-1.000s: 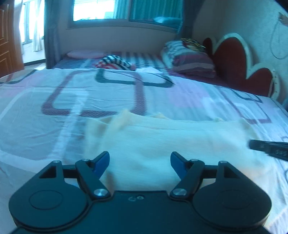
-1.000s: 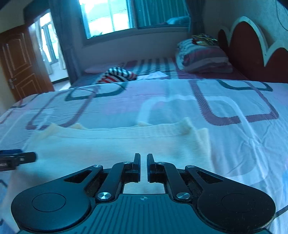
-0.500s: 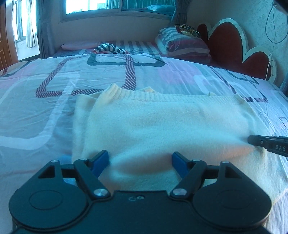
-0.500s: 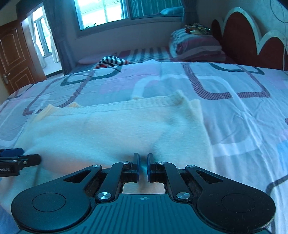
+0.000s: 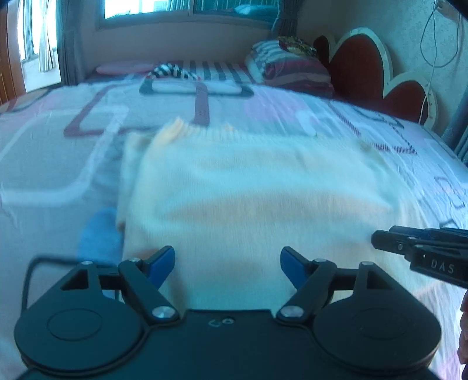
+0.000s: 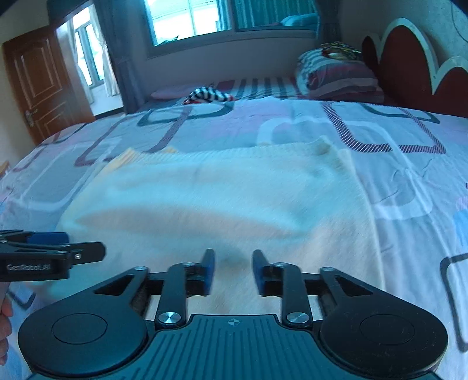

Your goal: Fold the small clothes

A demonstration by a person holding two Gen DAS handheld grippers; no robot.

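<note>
Bedroom walls, a bright window [image 6: 231, 17] and a brown door [image 6: 41, 79] stood behind everything, with a red scalloped headboard [image 6: 415, 64] on the right side. Most of both views was filled by the bed [image 6: 380, 140], covered with a pale sheet that had big rounded shapes printed on it. At its far end I saw a pile of striped pillows [image 6: 336, 76] and one striped cloth [image 6: 209, 95] lying alone.

Near me, in the middle of the bed, the cream knit garment [image 5: 257, 187] lay mostly flat, already doubled over, its ribbed edge turned toward the far end and a soft swell across its middle. Both pictures were a little blurred, so I could not read the layers at the near edge.

I held the left gripper [image 5: 227, 261] low over the near part of the garment, its jaws standing wide apart with the cloth below them and nothing pinched. The right gripper [image 6: 233, 270] was just beside it to the right, its jaws opening at this moment; the knit showed in the gap, but the pads did not press on it.

I judged that one fold was just laid down and the cloth was being let go. The next move would call for choosing a new edge, probably one side, and closing on all layers together before carrying it across, otherwise the lower layer slips out.
</note>
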